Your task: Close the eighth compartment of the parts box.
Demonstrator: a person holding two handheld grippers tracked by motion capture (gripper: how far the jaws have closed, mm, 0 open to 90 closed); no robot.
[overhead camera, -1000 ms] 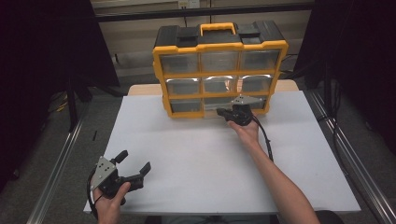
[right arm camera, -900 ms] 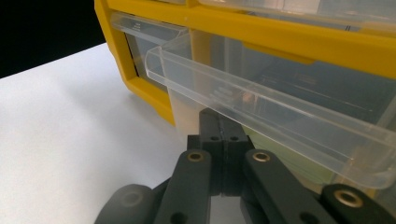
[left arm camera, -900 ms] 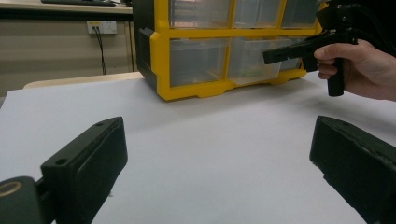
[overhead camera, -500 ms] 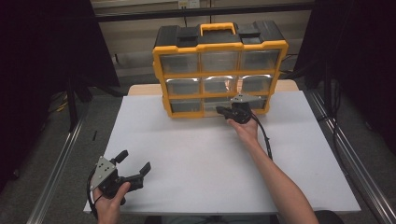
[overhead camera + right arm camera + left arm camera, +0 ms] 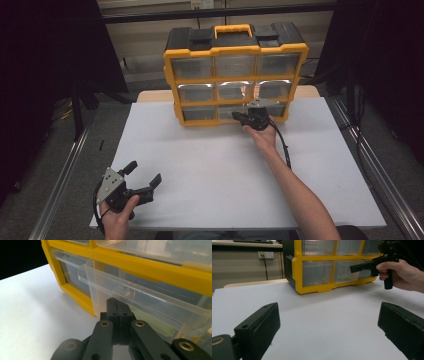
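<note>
White sheeting covers the table (image 5: 210, 165), with dark space on both sides. At its far edge stands a yellow organiser (image 5: 235, 75) with three rows of clear drawers and a black top with a handle. From the high view, the right gripper (image 5: 239, 118) sits at the bottom row, near the middle drawer (image 5: 227, 113), though the contact is too small to read there. The right gripper view settles it: the two black jaws are pressed flat together just under the clear lip of that drawer (image 5: 140, 297), which stands pulled slightly out of the yellow frame. The left gripper (image 5: 145, 177) rests near the front left corner, well apart from the organiser; its own view shows its jaws spread wide over bare sheeting, nothing between them.
</note>
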